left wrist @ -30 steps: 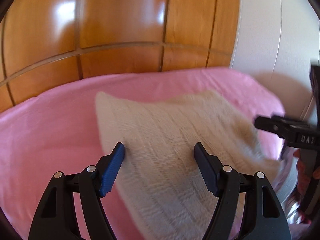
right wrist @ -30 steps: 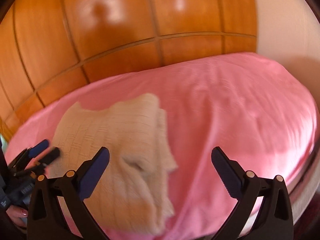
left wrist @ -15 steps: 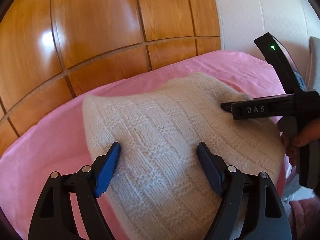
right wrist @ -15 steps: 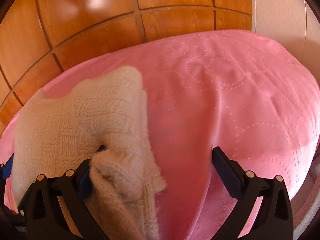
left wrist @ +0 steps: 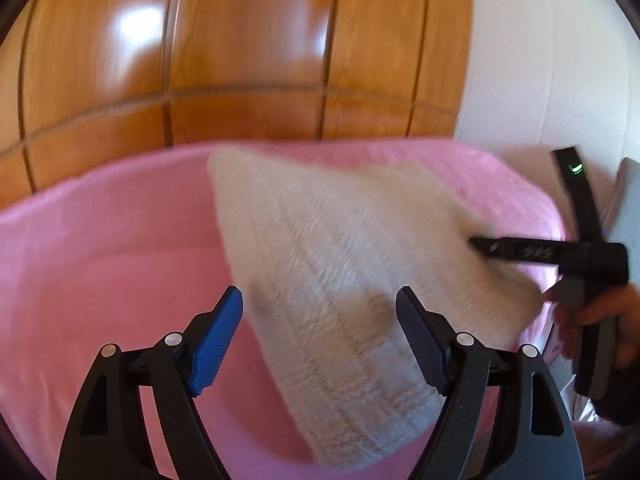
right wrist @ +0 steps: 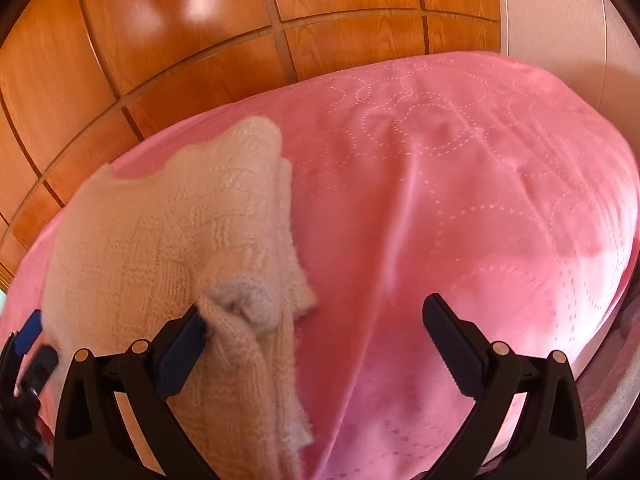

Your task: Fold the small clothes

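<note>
My left tongs [left wrist: 320, 340] hover spread wide, gripping nothing, with the cream knit garment [left wrist: 352, 264] lying between and just beyond their tips on the pink bedspread [left wrist: 100, 248]. My right tongs [right wrist: 316, 320] are wide too; a bunched fold of the knit drapes over the left finger [right wrist: 180, 344], I judge so it can be lifted across. Past both sets of tongs, bare bedspread runs to the wooden panelling [right wrist: 280, 0].

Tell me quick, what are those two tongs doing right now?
Left tongs: open, holding nothing, over the cream knit.
Right tongs: open; a fold of knit lies against one finger, not pinched.
</note>
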`<act>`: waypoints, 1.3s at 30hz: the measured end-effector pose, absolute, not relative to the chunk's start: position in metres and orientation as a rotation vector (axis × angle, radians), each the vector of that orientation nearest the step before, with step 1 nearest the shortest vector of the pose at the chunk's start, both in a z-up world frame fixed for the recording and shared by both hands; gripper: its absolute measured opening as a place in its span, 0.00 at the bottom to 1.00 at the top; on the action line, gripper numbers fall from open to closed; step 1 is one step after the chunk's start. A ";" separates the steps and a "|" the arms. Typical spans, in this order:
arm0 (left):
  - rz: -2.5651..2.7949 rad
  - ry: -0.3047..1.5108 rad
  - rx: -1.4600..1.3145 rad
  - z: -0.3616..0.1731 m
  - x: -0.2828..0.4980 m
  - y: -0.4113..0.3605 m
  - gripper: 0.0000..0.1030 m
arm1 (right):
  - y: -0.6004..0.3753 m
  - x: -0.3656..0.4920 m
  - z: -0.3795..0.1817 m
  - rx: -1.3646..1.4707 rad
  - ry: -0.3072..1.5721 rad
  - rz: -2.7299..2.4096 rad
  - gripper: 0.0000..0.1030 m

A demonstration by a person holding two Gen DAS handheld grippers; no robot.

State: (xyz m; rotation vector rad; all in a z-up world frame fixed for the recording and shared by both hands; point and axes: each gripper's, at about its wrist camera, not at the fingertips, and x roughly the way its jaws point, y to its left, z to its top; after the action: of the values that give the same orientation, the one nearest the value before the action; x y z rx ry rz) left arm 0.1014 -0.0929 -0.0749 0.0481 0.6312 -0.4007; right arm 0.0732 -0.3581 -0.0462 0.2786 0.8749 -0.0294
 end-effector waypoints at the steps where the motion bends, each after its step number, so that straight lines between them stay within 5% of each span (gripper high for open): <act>1: -0.393 0.672 0.062 -0.081 0.105 -0.094 0.76 | -0.358 0.072 -0.046 0.282 0.876 -0.033 0.98; 27: -0.446 0.808 -0.271 -0.069 0.152 -0.069 0.82 | -0.355 0.066 -0.031 0.279 0.895 -0.006 0.98; 31: -0.477 0.864 -0.231 -0.087 0.163 -0.073 0.90 | -0.362 0.068 -0.035 0.413 0.902 0.110 0.98; 39: -0.590 0.892 -0.238 -0.094 0.157 -0.074 0.90 | -0.376 0.089 -0.061 0.660 0.931 0.241 0.86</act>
State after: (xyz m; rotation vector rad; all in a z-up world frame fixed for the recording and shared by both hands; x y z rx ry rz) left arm 0.1573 -0.0742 -0.0943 -0.2382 0.8921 -0.5898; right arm 0.0890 -0.3765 -0.0605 0.6601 0.9305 0.2405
